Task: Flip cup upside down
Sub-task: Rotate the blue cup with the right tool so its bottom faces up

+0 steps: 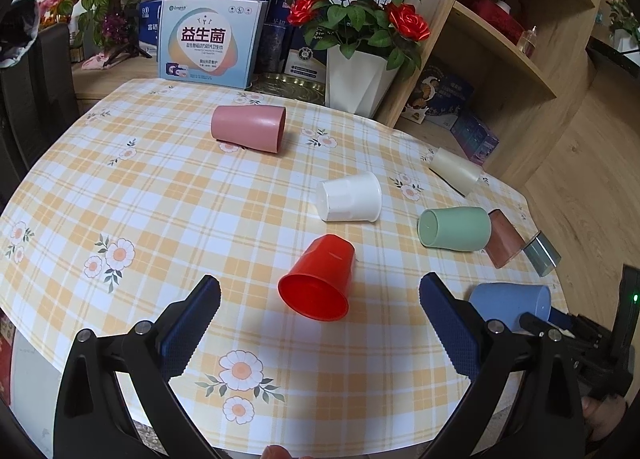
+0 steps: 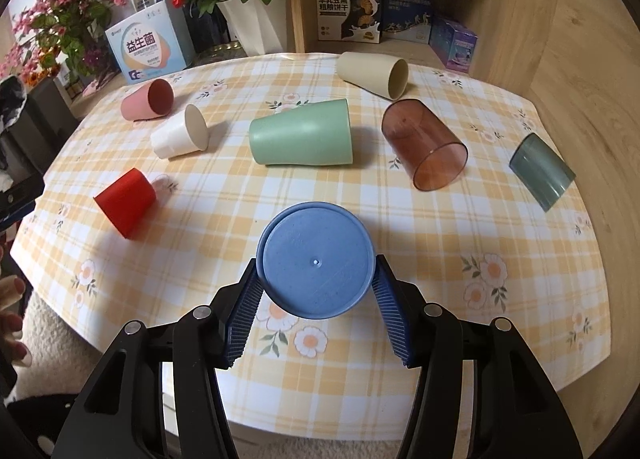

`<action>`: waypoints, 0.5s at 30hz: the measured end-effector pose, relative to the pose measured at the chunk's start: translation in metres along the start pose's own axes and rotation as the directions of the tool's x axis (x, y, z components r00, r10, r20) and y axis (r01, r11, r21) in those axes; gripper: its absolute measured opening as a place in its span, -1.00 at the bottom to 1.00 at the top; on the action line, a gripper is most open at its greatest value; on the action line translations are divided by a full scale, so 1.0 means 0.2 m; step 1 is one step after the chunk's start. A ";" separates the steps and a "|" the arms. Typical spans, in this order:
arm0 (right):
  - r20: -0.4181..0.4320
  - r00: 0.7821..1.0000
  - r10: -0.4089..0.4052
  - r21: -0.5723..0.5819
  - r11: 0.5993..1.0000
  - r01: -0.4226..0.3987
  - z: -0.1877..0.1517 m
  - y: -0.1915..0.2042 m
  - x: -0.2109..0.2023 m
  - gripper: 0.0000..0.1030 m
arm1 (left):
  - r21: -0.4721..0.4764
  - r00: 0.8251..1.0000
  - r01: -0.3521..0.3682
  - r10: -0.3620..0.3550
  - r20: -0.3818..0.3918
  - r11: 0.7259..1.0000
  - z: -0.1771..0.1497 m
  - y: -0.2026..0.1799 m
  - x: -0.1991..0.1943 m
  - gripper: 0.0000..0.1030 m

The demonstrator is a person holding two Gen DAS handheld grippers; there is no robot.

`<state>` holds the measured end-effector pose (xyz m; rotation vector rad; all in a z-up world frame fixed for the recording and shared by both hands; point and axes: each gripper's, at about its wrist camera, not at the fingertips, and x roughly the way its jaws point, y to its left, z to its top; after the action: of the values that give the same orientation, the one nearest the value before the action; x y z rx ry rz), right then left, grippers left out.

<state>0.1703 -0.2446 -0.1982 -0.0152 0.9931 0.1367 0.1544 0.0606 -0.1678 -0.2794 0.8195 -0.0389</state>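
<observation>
Several cups lie on their sides on a checked tablecloth. My right gripper [image 2: 316, 279] is shut on a blue cup [image 2: 316, 259], its flat base facing the camera; the cup also shows in the left wrist view [image 1: 508, 305]. My left gripper [image 1: 320, 291] is open and empty, its jaws either side of a red cup [image 1: 320, 279] whose mouth faces me; the red cup also shows at the left of the right wrist view [image 2: 126, 201].
Other cups lie around: pink [image 1: 248, 127], white [image 1: 348, 197], green [image 2: 302, 135], beige [image 2: 372, 73], brown clear [image 2: 424, 143] and grey clear [image 2: 542, 171]. A rose pot [image 1: 360, 83], boxes [image 1: 208, 45] and a wooden shelf [image 1: 500, 59] stand behind the table.
</observation>
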 end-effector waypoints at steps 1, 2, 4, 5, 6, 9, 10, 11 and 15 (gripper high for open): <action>-0.007 1.000 0.005 -0.005 1.000 -0.005 0.01 0.00 0.01 0.04 | 0.005 1.000 -0.006 0.006 0.004 1.000 0.00 0.00 0.00 0.89; -0.014 1.000 0.010 -0.007 1.000 -0.010 0.02 0.00 0.01 0.04 | 0.009 1.000 -0.013 0.013 0.008 1.000 0.00 0.00 0.00 0.89; -0.025 1.000 0.019 -0.008 1.000 -0.019 0.03 0.01 0.03 0.04 | 0.014 1.000 -0.019 0.019 0.012 1.000 0.00 0.00 0.00 0.89; -0.025 1.000 0.018 -0.010 1.000 -0.018 0.03 0.01 0.03 0.04 | 0.014 1.000 -0.020 0.020 0.013 1.000 0.00 0.00 0.00 0.89; -0.029 0.999 0.016 -0.013 1.000 -0.017 0.03 0.01 0.03 0.04 | 0.013 1.000 -0.019 0.019 0.012 1.000 0.00 0.01 0.00 0.89; -0.034 0.999 0.019 -0.013 1.000 -0.019 0.03 0.02 0.03 0.04 | 0.016 1.000 -0.025 0.024 0.014 1.000 0.01 0.01 0.00 0.89; -0.034 0.999 0.018 -0.013 1.000 -0.018 0.03 0.03 0.03 0.04 | 0.017 0.999 -0.028 0.028 0.016 0.999 0.01 0.01 0.00 0.89; -0.033 0.999 0.016 -0.011 1.000 -0.017 0.03 0.03 0.03 0.04 | 0.018 0.999 -0.031 0.031 0.019 0.999 0.01 0.01 0.00 0.89; -0.028 0.999 0.016 -0.001 1.000 -0.016 0.02 0.02 0.03 0.04 | 0.032 0.998 -0.059 0.058 0.023 0.998 0.01 0.02 0.00 0.89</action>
<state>0.1773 -0.2387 -0.2010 -0.0110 1.0211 0.1520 0.1561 0.0643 -0.1680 -0.2245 0.8039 0.0056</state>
